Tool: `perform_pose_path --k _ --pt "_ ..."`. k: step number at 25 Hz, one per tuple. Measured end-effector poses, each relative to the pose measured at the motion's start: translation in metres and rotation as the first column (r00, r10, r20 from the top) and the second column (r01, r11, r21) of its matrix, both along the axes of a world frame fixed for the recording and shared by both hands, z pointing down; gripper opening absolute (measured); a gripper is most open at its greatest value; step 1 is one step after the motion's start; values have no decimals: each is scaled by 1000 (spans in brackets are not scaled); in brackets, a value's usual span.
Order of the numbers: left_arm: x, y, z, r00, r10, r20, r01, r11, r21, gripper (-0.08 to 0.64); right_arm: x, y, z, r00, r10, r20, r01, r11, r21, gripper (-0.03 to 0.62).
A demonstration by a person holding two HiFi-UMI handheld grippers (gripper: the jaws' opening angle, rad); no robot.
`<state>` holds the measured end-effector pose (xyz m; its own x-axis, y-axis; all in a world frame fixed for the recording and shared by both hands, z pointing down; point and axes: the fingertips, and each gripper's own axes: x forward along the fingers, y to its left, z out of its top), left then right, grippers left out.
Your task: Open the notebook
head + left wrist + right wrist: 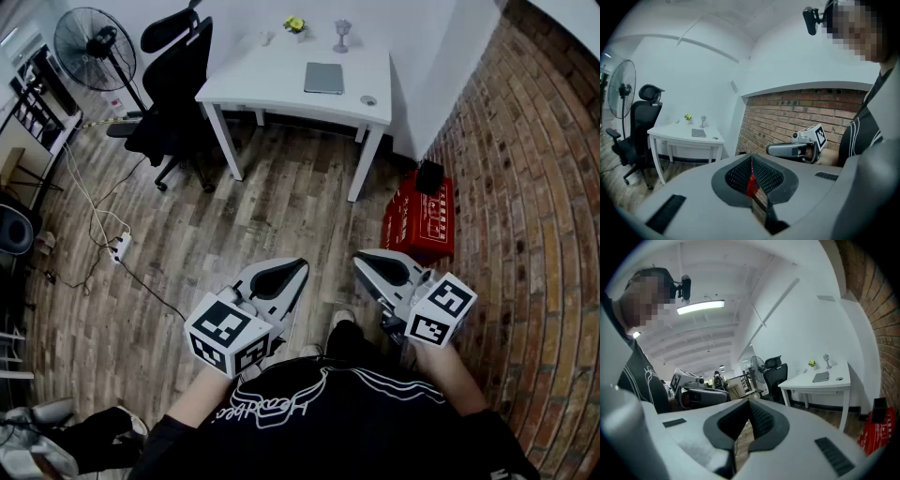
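The notebook [323, 78] is a closed grey book lying flat on a white table [272, 89] far across the room; it also shows small in the left gripper view [698, 133] and the right gripper view [821, 377]. Both grippers are held close to the person's body, well short of the table. My left gripper [298, 268] has its jaws shut with nothing between them [751, 157]. My right gripper [362, 258] is beside it, jaws also shut and empty [749, 403]. Each gripper shows in the other's view: the right gripper [797, 149], the left gripper [701, 394].
A black office chair [178, 89] stands left of the table, with a standing fan [94, 47] behind it. A red crate [422, 220] sits by the brick wall [534, 187] on the right. A power strip [120, 246] with cables lies on the wooden floor. A small yellow flower [294, 24] and a goblet [342, 36] are on the table.
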<state>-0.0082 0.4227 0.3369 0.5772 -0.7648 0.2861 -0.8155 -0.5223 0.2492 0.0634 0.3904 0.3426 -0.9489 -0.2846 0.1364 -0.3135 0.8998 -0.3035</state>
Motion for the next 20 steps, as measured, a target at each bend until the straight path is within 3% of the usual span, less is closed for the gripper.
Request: perform_pose_path --k 7,14,19,20 --pt "1 11 -1 1000 19 15 -19 1000 -4 34 -1 7 -2 1000 3 -8 -2 1000 20 -2" --pt "-4 22 -15 999 16 33 -18 998 58 35 1 17 -10 999 39 -37 -36 997 73 0" --pt "-2 15 -23 1000 21 20 -23 995 95 38 15 7 -16 997 74 -7 -73 995 61 0" --pt "-2 13 -23 1000 17 14 -18 995 95 74 18 4 -15 997 79 0 -79 995 54 0"
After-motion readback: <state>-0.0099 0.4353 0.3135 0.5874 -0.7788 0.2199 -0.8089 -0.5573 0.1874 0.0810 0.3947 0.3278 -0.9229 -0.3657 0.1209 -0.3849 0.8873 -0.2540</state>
